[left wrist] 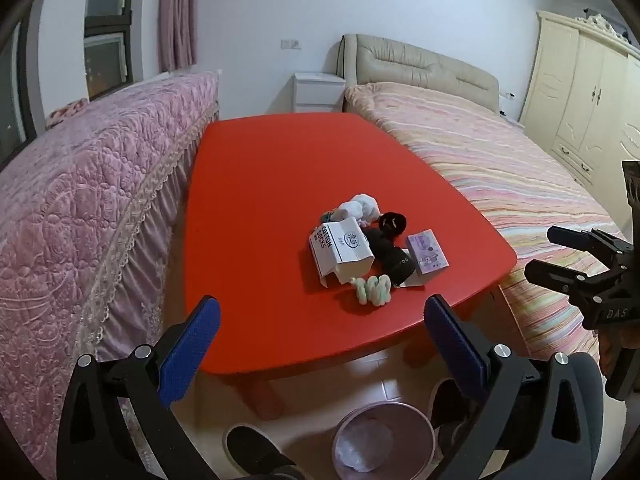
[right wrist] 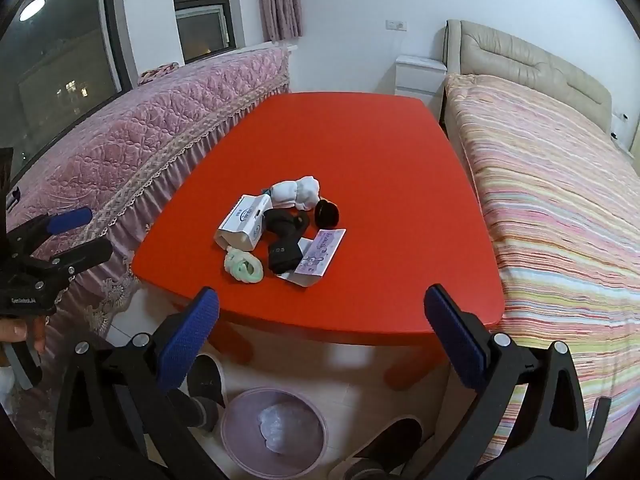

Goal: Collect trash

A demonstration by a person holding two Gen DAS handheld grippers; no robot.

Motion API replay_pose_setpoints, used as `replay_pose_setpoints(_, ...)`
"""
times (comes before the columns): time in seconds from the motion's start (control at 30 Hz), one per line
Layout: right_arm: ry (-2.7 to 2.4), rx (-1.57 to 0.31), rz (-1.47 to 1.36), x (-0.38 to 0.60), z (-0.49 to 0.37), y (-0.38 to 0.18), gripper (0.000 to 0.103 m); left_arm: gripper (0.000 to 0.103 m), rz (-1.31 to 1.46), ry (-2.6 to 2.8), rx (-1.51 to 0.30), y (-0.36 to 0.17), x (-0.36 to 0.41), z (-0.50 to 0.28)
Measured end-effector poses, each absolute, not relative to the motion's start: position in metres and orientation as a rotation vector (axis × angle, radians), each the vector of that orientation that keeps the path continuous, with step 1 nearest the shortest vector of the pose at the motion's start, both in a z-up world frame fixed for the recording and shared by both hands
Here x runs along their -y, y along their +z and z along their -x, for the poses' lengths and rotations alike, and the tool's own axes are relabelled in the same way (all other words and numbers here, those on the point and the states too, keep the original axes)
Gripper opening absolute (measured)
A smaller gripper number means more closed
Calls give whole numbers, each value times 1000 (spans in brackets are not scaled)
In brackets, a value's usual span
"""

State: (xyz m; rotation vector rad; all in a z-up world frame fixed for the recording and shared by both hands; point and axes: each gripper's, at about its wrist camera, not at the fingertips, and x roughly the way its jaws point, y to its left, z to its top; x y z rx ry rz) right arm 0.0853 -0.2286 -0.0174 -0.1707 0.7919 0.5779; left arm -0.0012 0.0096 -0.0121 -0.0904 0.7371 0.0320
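Both claws hang spread wide with nothing between their blue pads, tilted down toward the floor and the near edge of a table. Directly below the left gripper [left wrist: 320, 320], close under its fingers, a pink waste bin [left wrist: 424, 424] stands on the tiled floor with a crumpled pale wad [left wrist: 364, 448] lying in its bottom; dark shoes [left wrist: 256, 448] sit on either side of it. The same bin lies below the right gripper [right wrist: 322, 312] in that claw's own view.

Just ahead of both claws begins the red table [left wrist: 260, 200]. A small heap of litter sits on it, ahead of the left claw and slightly toward its right finger, and ahead of the right claw toward its left finger. Nearest in the heap is a twisted green-and-white piece [left wrist: 372, 290]. Touching it from behind is a white carton printed "COTTON SOCKS" [left wrist: 340, 250], lying on its side. Beside the carton lies a black rolled item [left wrist: 390, 256], and to the right of that a purple printed packet [left wrist: 426, 254]. Farther back are a black round object [left wrist: 392, 222] and a bunched white piece [left wrist: 362, 206].

Left of the table runs a pink quilted cover [left wrist: 80, 200]; right of it a striped bed [left wrist: 500, 160]. Beyond the table's far end stands a white nightstand [left wrist: 318, 90], with a cream wardrobe [left wrist: 580, 92] far right.
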Motion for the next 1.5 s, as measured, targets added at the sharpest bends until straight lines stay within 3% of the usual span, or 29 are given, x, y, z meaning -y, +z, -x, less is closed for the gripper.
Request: replay_pose_setpoints(1.5,569,-794,157,237,-86,-16,100,97,116,11,-739,-12,-6,0)
